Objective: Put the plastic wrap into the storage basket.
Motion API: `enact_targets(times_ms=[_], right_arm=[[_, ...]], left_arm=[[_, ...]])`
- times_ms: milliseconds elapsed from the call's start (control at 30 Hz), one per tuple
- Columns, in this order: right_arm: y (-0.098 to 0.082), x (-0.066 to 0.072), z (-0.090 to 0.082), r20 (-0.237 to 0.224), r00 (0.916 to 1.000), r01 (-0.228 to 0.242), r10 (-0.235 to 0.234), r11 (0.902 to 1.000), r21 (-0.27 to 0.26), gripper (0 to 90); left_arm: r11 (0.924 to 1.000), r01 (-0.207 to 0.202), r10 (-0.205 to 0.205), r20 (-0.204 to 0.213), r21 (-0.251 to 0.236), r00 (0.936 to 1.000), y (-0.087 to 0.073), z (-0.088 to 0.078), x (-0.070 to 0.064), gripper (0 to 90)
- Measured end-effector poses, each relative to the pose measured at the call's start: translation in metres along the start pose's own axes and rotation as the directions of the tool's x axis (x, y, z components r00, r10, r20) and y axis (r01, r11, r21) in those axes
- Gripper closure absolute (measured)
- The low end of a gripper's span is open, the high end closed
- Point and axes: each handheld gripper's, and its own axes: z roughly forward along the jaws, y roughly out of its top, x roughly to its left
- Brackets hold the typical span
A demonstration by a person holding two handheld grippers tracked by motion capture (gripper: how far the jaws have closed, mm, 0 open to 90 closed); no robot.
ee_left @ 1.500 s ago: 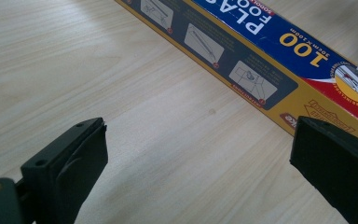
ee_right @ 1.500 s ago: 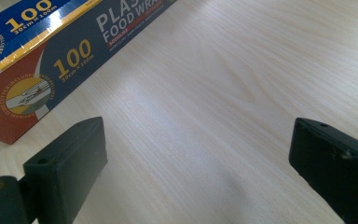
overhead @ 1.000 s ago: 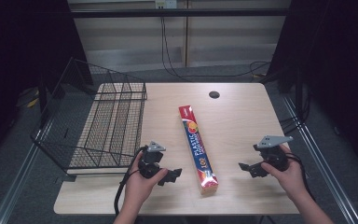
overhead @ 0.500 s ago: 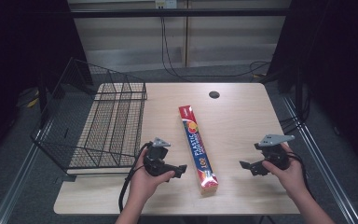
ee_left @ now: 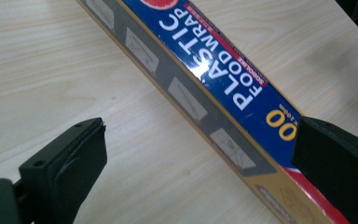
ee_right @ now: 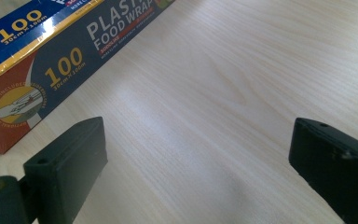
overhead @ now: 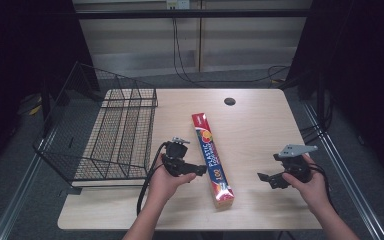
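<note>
The long blue-and-red cardboard box of plastic food wrap [overhead: 212, 159] lies flat near the middle of the pale wooden table [overhead: 260, 125], its length running away from the person, one end close to the near edge. Nothing holds it yet. The left gripper [overhead: 196, 170] sits just beside the box's left flank, jaws spread wide; in the left gripper view the box [ee_left: 214, 93] crosses the gap between them, so I'd say a grasp is being lined up but not made. The right gripper [overhead: 266, 179] hangs well apart on the box's other side, jaws also wide over bare wood. The black wire basket [overhead: 105, 130] stands at the table's left, nothing in it. Lifting and placing are all left to do. Compared with a second ago, the left hand has slid rightward toward the box, while the right has hardly shifted.
</note>
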Motion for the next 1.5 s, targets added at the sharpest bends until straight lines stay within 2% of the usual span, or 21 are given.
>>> enact_targets(times_ms=[100, 200, 300, 600, 633, 767, 800, 900, 967, 1033, 1100, 1267, 1433, 1500], right_arm=[[-0.001, -0.002, -0.001, 0.009, 0.9999, -0.013, 0.013, 0.9999, -0.005, 3.9], [-0.001, -0.002, -0.002, 0.009, 0.9999, -0.013, 0.013, 0.9999, -0.008, 3.9], [-0.001, -0.002, -0.001, 0.007, 0.9999, -0.012, 0.012, 0.9999, -0.008, 3.9], [-0.001, -0.002, -0.001, 0.018, 0.9997, -0.014, 0.014, 0.9999, -0.009, 4.0], [-0.001, -0.002, -0.001, 0.018, 0.9997, -0.014, 0.014, 0.9999, -0.008, 4.0], [-0.001, -0.003, -0.002, 0.022, 0.9997, -0.013, 0.013, 0.9998, -0.013, 4.0], [-0.001, -0.003, -0.002, 0.024, 0.9996, -0.014, 0.014, 0.9998, -0.012, 4.0], [-0.002, -0.004, -0.002, 0.025, 0.9995, -0.02, 0.02, 0.9997, -0.01, 4.0], [-0.002, -0.003, -0.002, 0.026, 0.9994, -0.022, 0.022, 0.9997, -0.011, 4.0], [-0.001, -0.004, -0.002, 0.022, 0.9996, -0.017, 0.017, 0.9998, -0.014, 4.0], [-0.001, -0.004, -0.002, 0.017, 0.9996, -0.022, 0.022, 0.9997, -0.014, 4.0], [-0.001, -0.004, -0.003, 0.026, 0.9992, -0.028, 0.029, 0.9994, -0.021, 4.0], [0.0, -0.005, -0.004, 0.024, 0.9993, -0.028, 0.029, 0.9992, -0.027, 4.0], [0.0, -0.006, -0.005, 0.024, 0.9991, -0.034, 0.035, 0.999, -0.029, 4.0]], left_arm=[[0.9998, 0.019, -0.019, -0.012, -0.004, 0.9997, 0.009, 0.006, -0.001, 3.6], [0.9996, 0.025, -0.025, -0.007, 0.013, 0.9997, 0.015, 0.01, -0.002, 4.4], [0.9991, 0.043, -0.043, -0.004, 0.008, 0.9991, 0.021, 0.014, -0.004, 4.4], [0.9985, 0.046, -0.046, -0.018, 0.03, 0.9988, 0.034, 0.022, -0.005, 4.8], [0.998, 0.041, -0.039, -0.026, 0.048, 0.9989, 0.036, 0.025, -0.004, 4.9], [0.9974, 0.06, -0.059, -0.027, 0.04, 0.9979, 0.039, 0.031, -0.006, 6.1], [0.9975, 0.048, -0.047, -0.026, 0.051, 0.9986, 0.041, 0.031, -0.005, 6.1], [0.9974, 0.06, -0.059, -0.034, 0.039, 0.9977, 0.046, 0.036, -0.009, 7.0], [0.9974, 0.051, -0.05, -0.03, 0.051, 0.9983, 0.048, 0.037, -0.01, 7.0], [0.9967, 0.07, -0.069, -0.03, 0.041, 0.9972, 0.05, 0.04, -0.012, 7.6], [0.9965, 0.061, -0.059, -0.034, 0.058, 0.9977, 0.052, 0.042, -0.013, 7.7], [0.9918, 0.073, -0.067, -0.061, 0.105, 0.9959, 0.055, 0.054, -0.015, 6.9], [0.9891, 0.081, -0.07, -0.088, 0.123, 0.9936, 0.057, 0.063, -0.016, 8.1], [0.988, 0.1, -0.088, -0.103, 0.118, 0.9908, 0.058, 0.069, -0.015, 8.2]])
